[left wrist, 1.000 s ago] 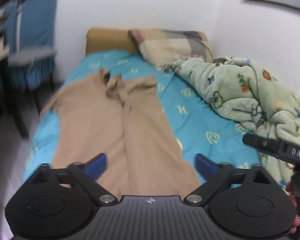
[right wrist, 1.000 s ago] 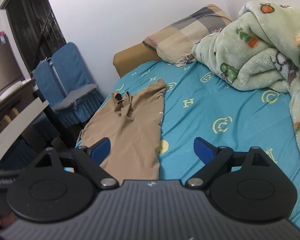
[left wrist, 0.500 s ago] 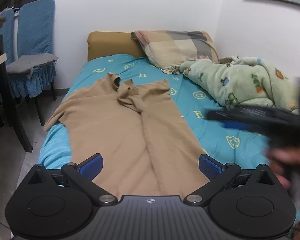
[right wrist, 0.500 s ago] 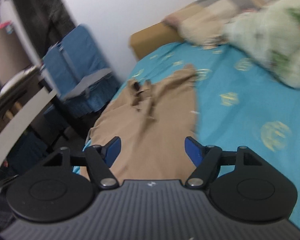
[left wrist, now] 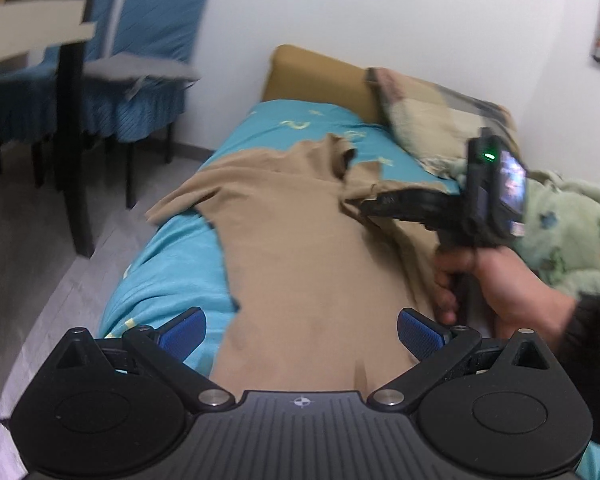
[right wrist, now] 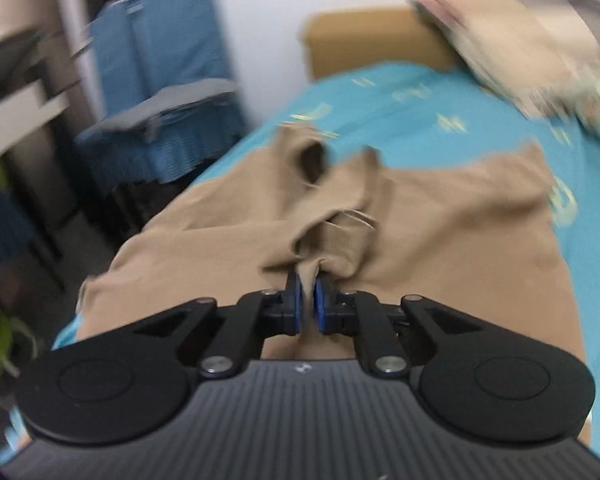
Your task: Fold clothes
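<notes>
Tan garment (left wrist: 300,264) lies lengthwise along bed (left wrist: 172,264), collar toward headboard; right gripper (right wrist: 307,304) pinches its fabric, left gripper (left wrist: 300,328) spread.

A tan, soft-knit garment (left wrist: 308,264) lay spread lengthwise on the bed. Its neck end was bunched and wrinkled. One edge draped over the mattress side.

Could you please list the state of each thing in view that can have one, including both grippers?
Left gripper: open, fingers wide apart above the garment's near part, holding nothing.
Right gripper: shut on a pinched fold of the tan garment near its collar.
Tan garment: spread on the bed, unfolded, bunched at the collar.
Green blanket: crumpled in a heap.
Pillow: lying at the head of the bed.
</notes>
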### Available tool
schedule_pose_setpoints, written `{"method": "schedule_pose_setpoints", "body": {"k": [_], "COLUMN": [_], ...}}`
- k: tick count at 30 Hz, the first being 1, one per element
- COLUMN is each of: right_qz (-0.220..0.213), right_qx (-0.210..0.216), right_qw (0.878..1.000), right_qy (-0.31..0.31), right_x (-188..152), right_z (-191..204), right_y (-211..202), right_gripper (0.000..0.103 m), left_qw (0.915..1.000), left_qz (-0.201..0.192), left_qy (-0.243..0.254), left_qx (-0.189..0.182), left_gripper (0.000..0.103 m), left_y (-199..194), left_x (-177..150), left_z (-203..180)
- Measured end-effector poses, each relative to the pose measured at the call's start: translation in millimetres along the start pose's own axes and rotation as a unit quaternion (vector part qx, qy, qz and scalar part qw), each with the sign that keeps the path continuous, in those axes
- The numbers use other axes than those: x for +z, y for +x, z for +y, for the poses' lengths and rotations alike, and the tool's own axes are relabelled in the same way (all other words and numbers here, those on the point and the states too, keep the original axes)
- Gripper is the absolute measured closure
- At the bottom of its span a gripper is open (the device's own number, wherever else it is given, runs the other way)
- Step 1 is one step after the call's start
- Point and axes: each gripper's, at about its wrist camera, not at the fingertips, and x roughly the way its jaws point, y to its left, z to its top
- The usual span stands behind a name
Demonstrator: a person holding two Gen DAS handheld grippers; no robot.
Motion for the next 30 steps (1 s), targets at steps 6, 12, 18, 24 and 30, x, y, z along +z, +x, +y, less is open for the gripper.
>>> {"method": "schedule_pose_setpoints", "body": {"k": [6,12,18,24,30], "right_qz": [0.015,-0.011,-0.03,0.058,0.043], "right_qx": [0.039,0.075,0.022,-0.052,-0.037], "right_qw": [0.993,0.992,0.997,0.989,0.986], "right_qy": [-0.112,-0.097,-0.071,-0.129,-0.159], "right_x": [-3.7,11.5,23.2,31.9,59.2], "right_z": [46.8,45.5,16.0,11.2,52.7], "right_y": [-10.8,-30.9,-30.4,38.9,78.2], "right_gripper": [0.09,0.039,0.052,0.066,0.066], "left_qw": [0.9996,0.9995,0.9994,0.9997,0.9991], "left_qz": [-0.018,-0.024,-0.023,-0.02,-0.015], "left_qy": [-0.021,-0.018,-0.025,-0.014,-0.033], "left_qx": [0.004,0.009,0.005,0.008,0.021], "left_gripper": [0.0,0.0,0.0,0.0,0.0], "left_y": [1.1,-10.5,-12.2,-6.6,1.3], "left_x": [0.2,0.4,-0.4,-3.2,-1.9], "left_z": [5.7,0.3,-1.0,-3.1,7.7]}}
